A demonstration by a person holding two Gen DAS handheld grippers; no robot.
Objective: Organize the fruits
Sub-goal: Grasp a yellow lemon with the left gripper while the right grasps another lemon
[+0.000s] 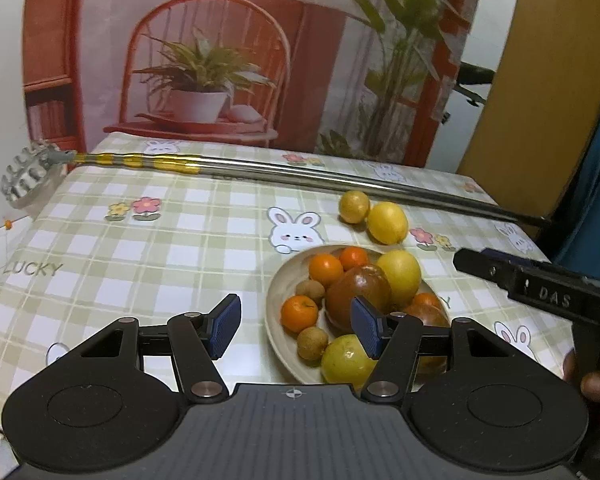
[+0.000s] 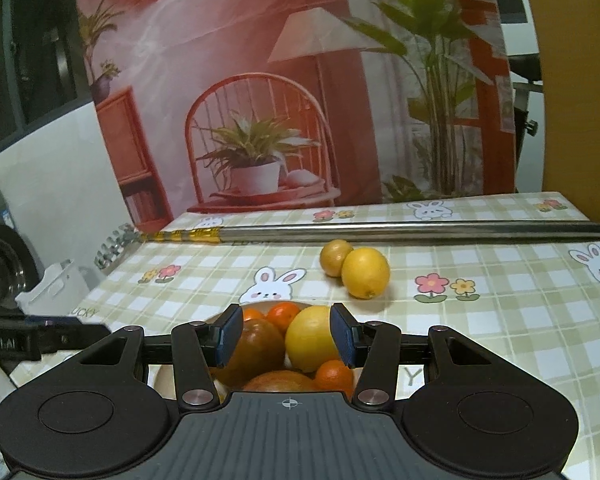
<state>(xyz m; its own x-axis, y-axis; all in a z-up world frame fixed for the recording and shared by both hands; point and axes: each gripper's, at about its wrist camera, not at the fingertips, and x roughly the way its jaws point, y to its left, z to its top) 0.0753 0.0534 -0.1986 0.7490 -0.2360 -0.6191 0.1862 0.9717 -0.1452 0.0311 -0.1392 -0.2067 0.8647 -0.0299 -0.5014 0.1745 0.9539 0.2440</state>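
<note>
The left gripper (image 1: 296, 326) hangs above the near left rim of the plate (image 1: 275, 292), its jaws apart with nothing between them. The right gripper (image 2: 286, 334) hovers over the same plate, jaws part-open and empty, a big yellow fruit (image 2: 310, 338) and a brown one (image 2: 260, 346) showing beyond them.

Small oranges (image 1: 325, 269) and two little brown fruits (image 1: 311, 343) fill the plate near the table's front edge. Farther back, a lemon (image 1: 387, 222) lies touching a smaller, duller yellow fruit (image 1: 353, 206), the lemon's long axis slanting toward the far left.

A metal pole (image 1: 300, 178) runs along the far edge of the checked tablecloth (image 1: 140, 264), before a printed backdrop (image 1: 220, 60).
</note>
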